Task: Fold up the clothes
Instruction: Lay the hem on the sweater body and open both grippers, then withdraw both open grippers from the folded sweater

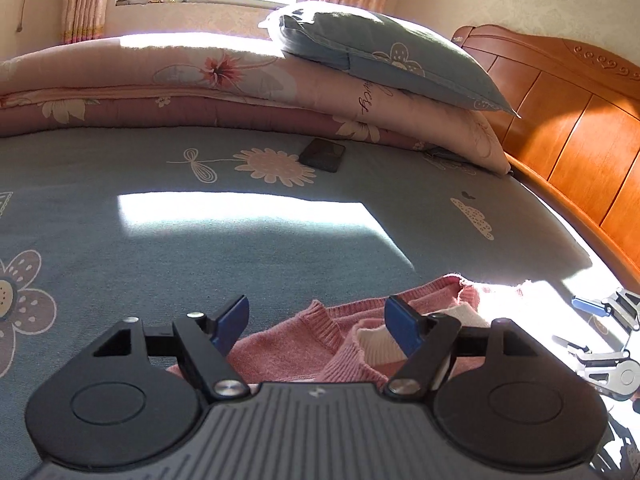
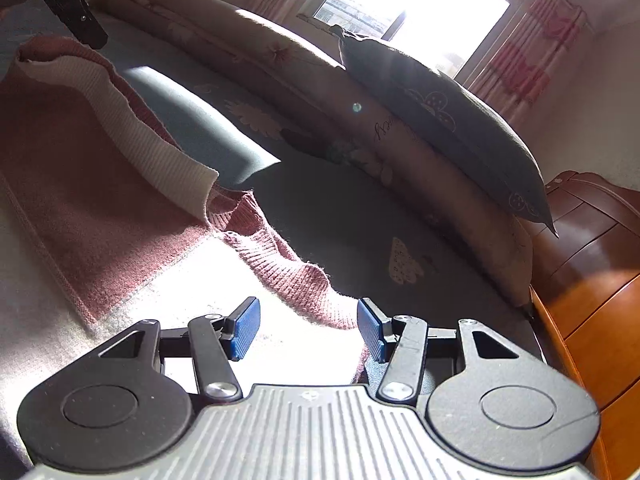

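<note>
A pink knitted sweater (image 1: 304, 332) with a white ribbed inner part (image 1: 380, 346) lies rumpled on the bed. My left gripper (image 1: 316, 325) is open just above its edge, with fabric showing between the blue pads (image 1: 402, 328) but not clamped. In the right wrist view the sweater (image 2: 100, 200) spreads to the left, its white ribbed band (image 2: 160, 152) standing up. My right gripper (image 2: 308, 329) is open over the pink ribbed hem (image 2: 304, 284), holding nothing. The left gripper's body (image 2: 72, 4) shows at the top left, over the sweater's far edge.
The blue-grey flowered bedsheet (image 1: 200, 272) stretches ahead. A dark phone (image 1: 323, 155) lies near folded pink quilts (image 1: 160, 80) with a blue pillow (image 1: 384, 60) on top. A wooden headboard (image 1: 580, 140) bounds the right side. A window (image 2: 412, 4) glares brightly.
</note>
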A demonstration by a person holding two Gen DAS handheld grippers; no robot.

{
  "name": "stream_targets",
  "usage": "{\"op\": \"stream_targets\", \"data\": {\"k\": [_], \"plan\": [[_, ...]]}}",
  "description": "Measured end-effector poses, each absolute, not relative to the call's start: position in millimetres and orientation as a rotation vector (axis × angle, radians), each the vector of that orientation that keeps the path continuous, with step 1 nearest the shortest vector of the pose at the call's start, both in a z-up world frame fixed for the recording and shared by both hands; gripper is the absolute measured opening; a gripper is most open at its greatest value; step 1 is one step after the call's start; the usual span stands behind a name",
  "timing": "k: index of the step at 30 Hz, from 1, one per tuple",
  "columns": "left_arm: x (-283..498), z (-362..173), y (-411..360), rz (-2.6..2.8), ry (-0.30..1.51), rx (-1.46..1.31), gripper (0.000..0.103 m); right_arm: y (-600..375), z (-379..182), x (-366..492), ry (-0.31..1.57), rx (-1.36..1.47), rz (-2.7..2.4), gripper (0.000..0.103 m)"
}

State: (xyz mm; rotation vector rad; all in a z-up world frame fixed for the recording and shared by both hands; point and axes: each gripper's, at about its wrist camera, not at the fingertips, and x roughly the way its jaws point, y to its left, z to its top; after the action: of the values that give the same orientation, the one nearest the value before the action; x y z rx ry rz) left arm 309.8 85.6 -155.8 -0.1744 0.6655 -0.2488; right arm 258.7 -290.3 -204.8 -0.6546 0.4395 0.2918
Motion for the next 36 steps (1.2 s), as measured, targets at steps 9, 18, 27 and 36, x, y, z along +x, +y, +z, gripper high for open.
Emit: {"op": "stream_targets", "data": {"k": [9,18,27,36], "plan": [[283.7,-168.7,97.8,-0.193,0.742,-0.207,0.076,-270.6,-195.6,240.0,0.448,-0.603,0.389,0.058],[239.8,-189.6,55.0,-0.223,0.704,0.261,0.078,-237.6,-194.1,190.1,0.424,-0.645,0.490,0.058],[274.0,-204.4,83.0,-0.065,0.714,0.153,0.078,-242.9,-192.5,172.3,0.455,-0.570,0.472,0.058],[252.8,-197.6,122.5,0.017,0.728,0.013,0.073,-252.3,-195.6,172.1,0.492,-0.536,0.442,0.058]]}}
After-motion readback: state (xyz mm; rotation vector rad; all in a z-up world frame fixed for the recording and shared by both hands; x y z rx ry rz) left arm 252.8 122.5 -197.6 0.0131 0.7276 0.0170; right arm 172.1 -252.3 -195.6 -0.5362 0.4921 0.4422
